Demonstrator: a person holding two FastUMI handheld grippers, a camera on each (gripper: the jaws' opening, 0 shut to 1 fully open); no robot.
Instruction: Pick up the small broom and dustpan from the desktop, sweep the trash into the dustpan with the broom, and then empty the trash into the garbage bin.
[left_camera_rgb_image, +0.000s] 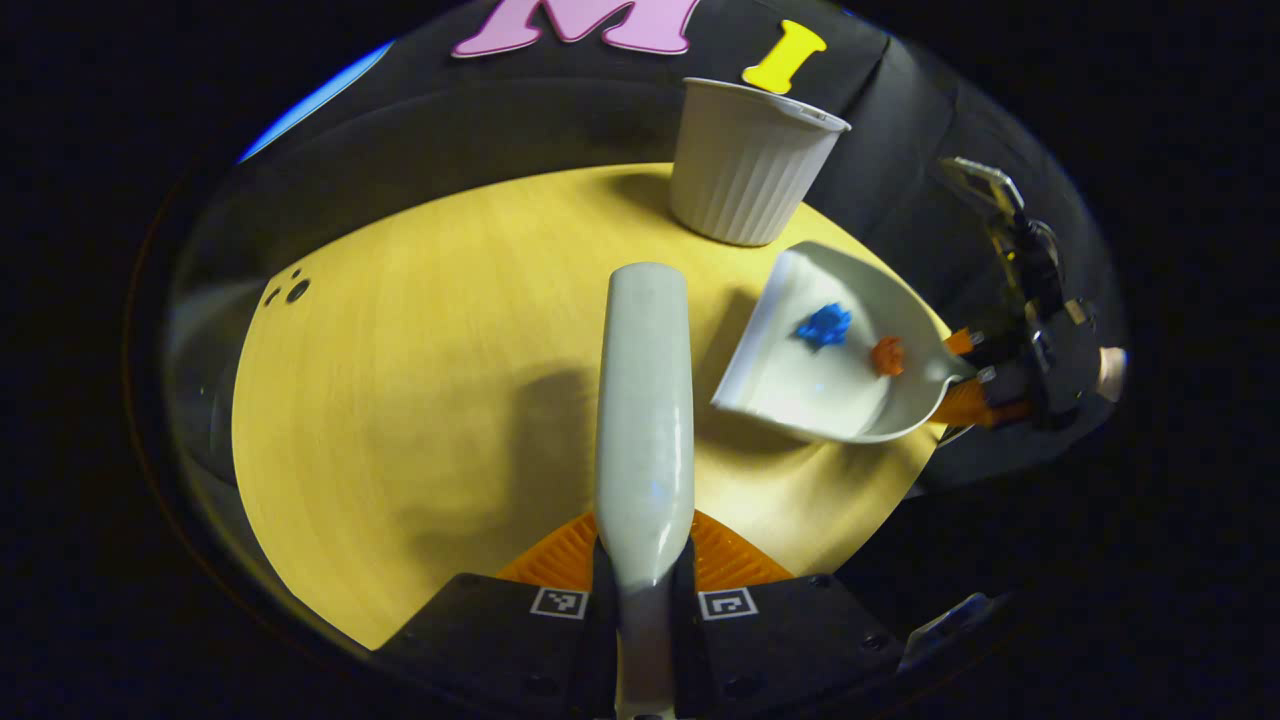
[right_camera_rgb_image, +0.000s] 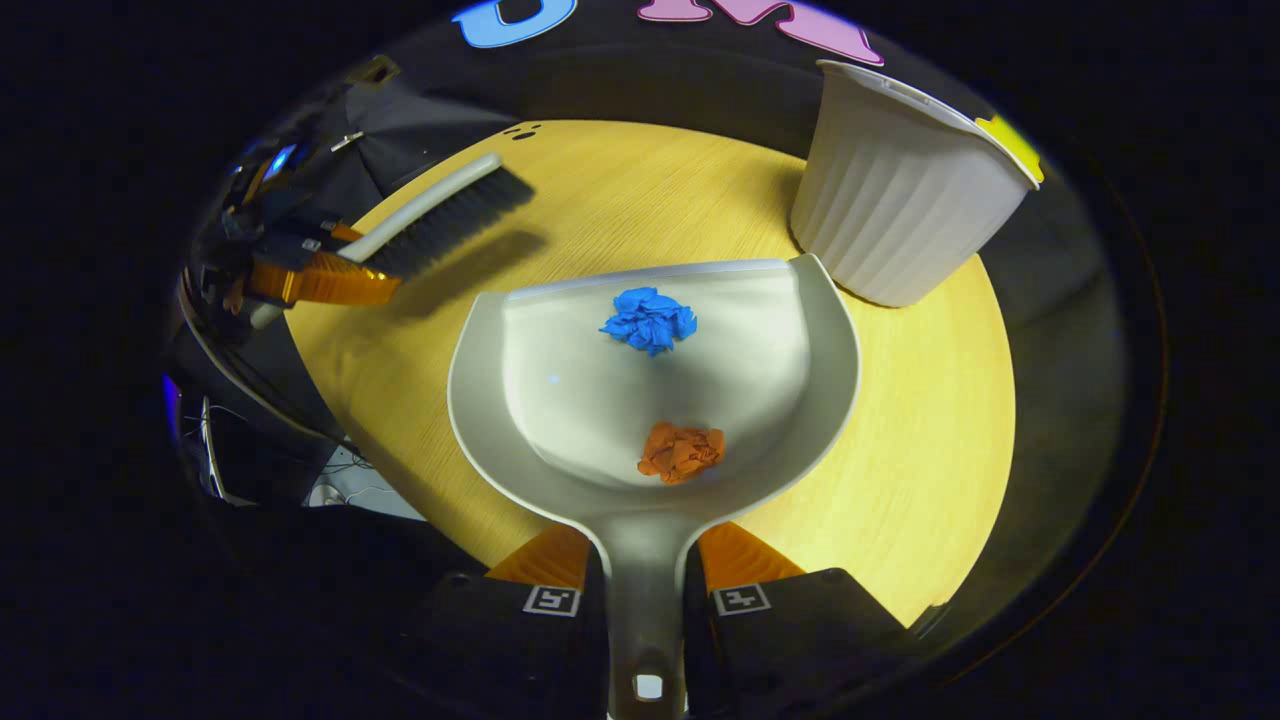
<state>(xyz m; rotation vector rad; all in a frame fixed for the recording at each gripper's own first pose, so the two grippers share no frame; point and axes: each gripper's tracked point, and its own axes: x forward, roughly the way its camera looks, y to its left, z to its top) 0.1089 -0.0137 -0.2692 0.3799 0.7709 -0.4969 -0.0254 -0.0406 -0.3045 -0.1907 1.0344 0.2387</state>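
Over the yellow wooden counter (right_camera_rgb_image: 930, 450), the right claw (right_camera_rgb_image: 645, 600) points forward and slightly down, its two fingers pressed against the handle of the dustpan (right_camera_rgb_image: 560, 400), which runs straight out ahead of it. The pan's flat front lip faces away from the claw, toward the middle of the counter. Inside lie a crumpled blue scrap (right_camera_rgb_image: 649, 319) near the lip and an orange scrap (right_camera_rgb_image: 682, 451) closer to the handle. The white ribbed garbage bin (right_camera_rgb_image: 900, 215) stands upright just beyond the pan's right front corner. The left claw (left_camera_rgb_image: 645, 595) is clamped on the pale handle of the broom (left_camera_rgb_image: 645, 400), which extends forward above the counter; in the right gripper view its dark bristles (right_camera_rgb_image: 455, 222) point downward, well to the left of the dustpan.
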